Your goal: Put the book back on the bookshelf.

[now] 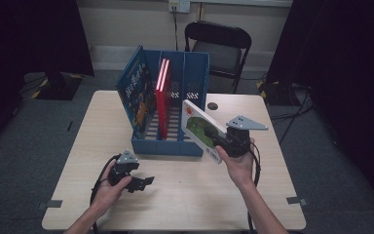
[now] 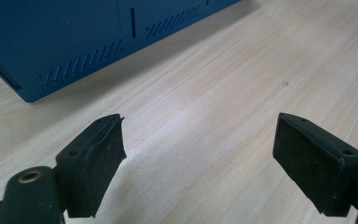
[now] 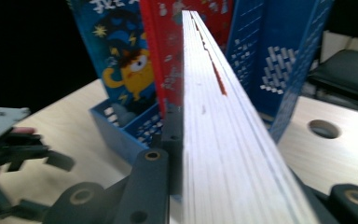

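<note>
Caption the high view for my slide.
Right gripper holds a white picture book beside the blue file rack; left gripper rests open.

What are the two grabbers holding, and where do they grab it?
The right gripper is clamped on a white picture book with a green cover, at its lower near edge, one jaw on each cover. The left gripper holds nothing; its jaws are open above the light wooden table.
</note>
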A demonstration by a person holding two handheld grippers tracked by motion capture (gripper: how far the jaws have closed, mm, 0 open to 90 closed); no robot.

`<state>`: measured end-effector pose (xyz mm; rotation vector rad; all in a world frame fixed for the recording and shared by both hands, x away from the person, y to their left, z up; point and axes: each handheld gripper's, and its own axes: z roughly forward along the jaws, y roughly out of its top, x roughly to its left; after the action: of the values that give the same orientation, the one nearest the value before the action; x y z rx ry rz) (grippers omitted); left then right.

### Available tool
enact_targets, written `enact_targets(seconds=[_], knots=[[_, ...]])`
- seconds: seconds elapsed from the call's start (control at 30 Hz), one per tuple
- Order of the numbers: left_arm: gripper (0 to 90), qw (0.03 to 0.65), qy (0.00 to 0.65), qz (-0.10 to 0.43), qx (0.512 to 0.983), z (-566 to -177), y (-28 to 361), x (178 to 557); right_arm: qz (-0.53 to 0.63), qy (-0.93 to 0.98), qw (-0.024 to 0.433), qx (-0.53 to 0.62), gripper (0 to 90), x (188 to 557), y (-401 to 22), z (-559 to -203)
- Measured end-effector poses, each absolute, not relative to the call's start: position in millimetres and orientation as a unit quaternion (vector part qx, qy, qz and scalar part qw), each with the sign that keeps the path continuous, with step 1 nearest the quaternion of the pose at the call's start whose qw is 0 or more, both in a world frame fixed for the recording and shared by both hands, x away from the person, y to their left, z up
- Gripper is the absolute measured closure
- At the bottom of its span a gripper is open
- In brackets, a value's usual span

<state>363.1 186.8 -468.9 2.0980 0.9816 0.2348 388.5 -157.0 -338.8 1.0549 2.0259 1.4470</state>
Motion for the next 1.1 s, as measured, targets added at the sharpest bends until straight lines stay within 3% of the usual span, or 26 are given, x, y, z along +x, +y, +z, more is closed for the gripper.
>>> enact_targets(seconds=[1.1], knots=[[16.2,0.397,0.395,0.085,0.824,-468.7,188.6,364.2,0.471,0.704,0.287,0.448,76.8,444.6,-117.4,-338.2]])
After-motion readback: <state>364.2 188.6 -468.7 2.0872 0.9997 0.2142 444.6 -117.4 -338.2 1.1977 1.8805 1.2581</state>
